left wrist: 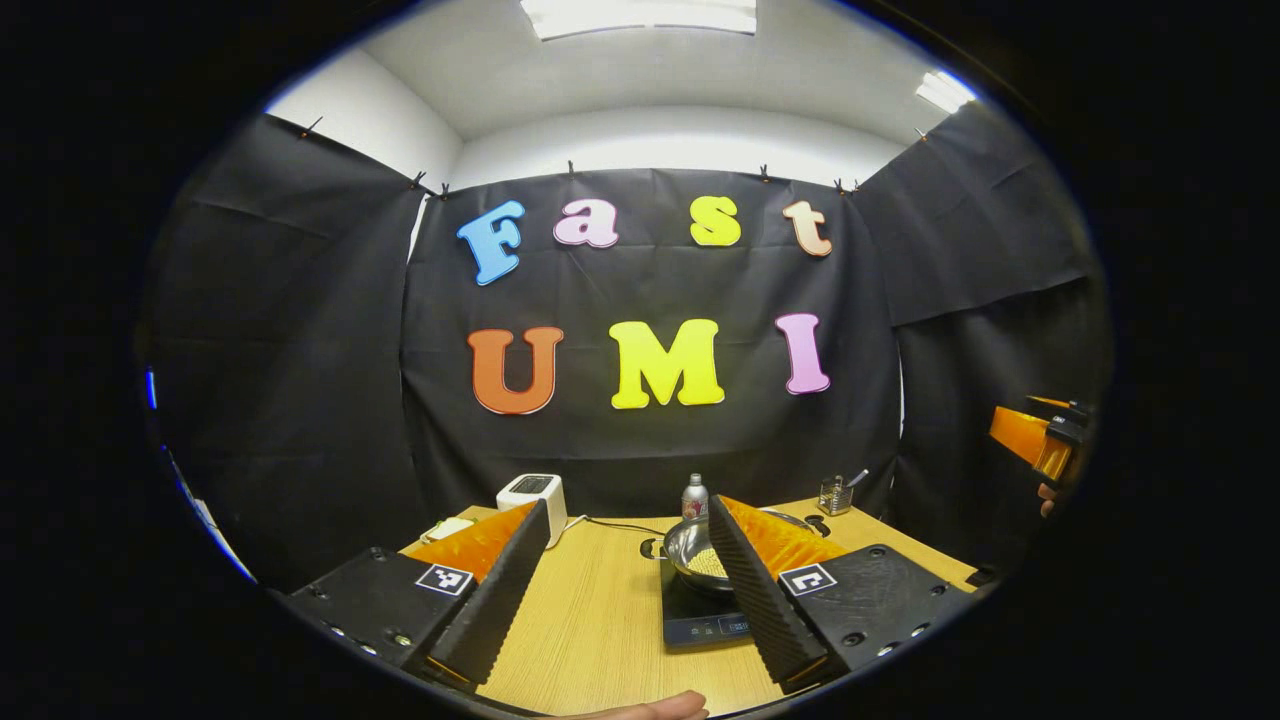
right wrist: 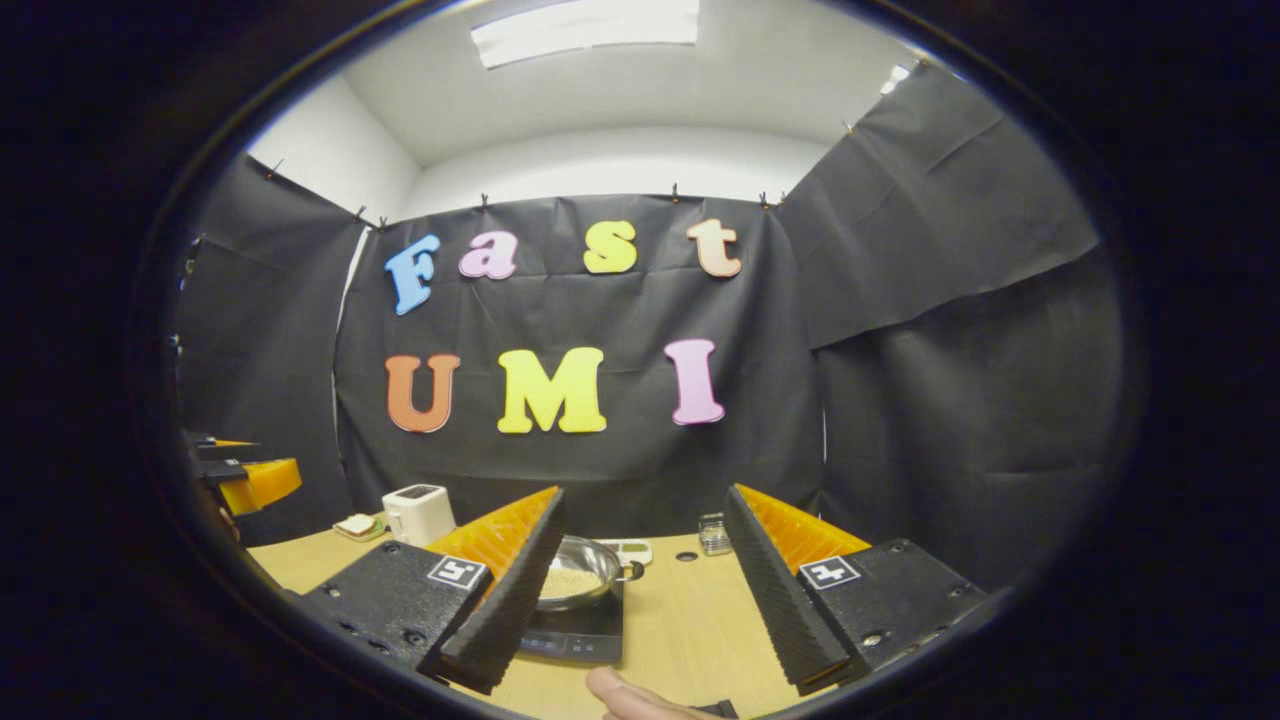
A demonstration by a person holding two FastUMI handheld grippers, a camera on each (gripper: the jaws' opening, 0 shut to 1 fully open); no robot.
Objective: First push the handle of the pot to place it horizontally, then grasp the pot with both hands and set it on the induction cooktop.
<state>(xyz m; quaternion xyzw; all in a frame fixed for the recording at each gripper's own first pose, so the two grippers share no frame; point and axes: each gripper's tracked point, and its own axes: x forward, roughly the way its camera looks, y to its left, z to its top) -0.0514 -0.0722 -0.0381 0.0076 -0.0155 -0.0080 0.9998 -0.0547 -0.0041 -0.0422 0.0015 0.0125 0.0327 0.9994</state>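
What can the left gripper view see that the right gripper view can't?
The left gripper view has a small bottle standing behind the pot, and the right gripper far off at its right edge. The right gripper view has a small white gadget behind the pot, and the left gripper at its left edge. Both share the pot sitting on the induction cooktop, the white toaster and the wooden table.

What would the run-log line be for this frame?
pot: on induction cooktop | contents: pale grains | left gripper: open, clear of pot | right gripper: open, clear of pot | table: wooden
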